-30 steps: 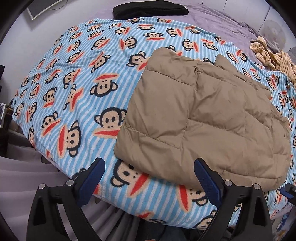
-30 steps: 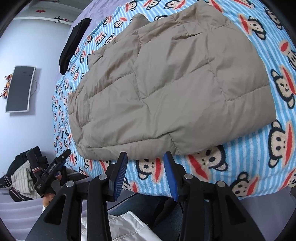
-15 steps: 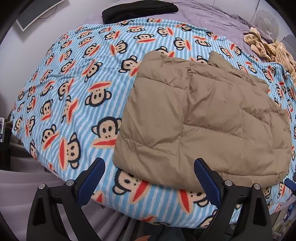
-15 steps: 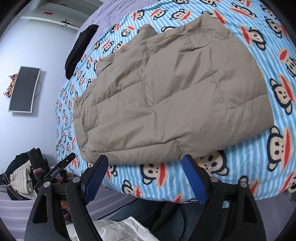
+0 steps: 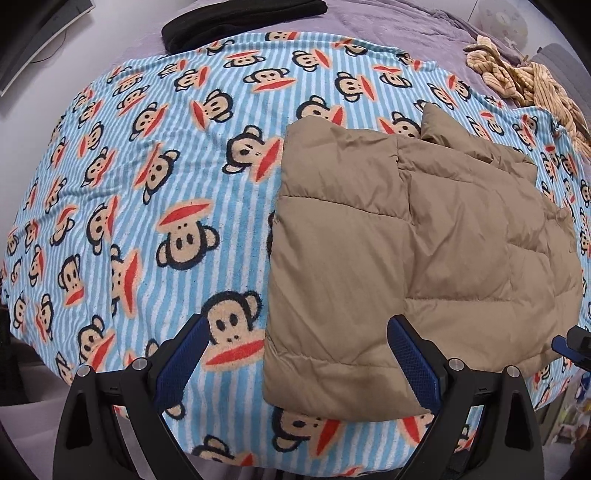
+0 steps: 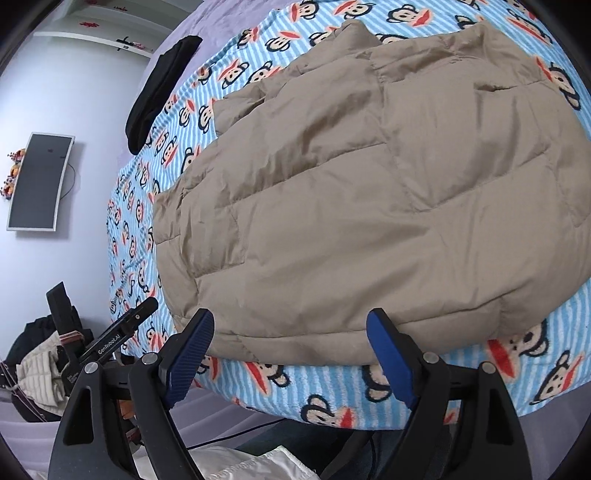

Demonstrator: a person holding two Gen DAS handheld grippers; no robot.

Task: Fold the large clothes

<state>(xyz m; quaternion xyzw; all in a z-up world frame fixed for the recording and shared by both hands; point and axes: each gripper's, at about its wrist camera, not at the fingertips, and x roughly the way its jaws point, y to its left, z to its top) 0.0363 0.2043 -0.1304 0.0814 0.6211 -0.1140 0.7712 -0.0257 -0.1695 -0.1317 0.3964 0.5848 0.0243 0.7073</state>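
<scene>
A tan quilted puffer jacket lies folded flat on a blue striped monkey-print blanket on the bed; it fills the right wrist view. My left gripper is open and empty, hovering at the jacket's near left corner. My right gripper is open and empty, just in front of the jacket's near edge. The left gripper also shows at the left of the right wrist view. Neither gripper touches the jacket.
A black folded garment lies at the far edge of the blanket. A beige striped cloth is bunched at the far right. A monitor hangs on the wall. Clothes are piled beside the bed; a white garment lies below.
My right gripper opened wide from nearly closed. Both grippers moved in closer to the jacket's near edge, the left one shifting toward its left corner.
</scene>
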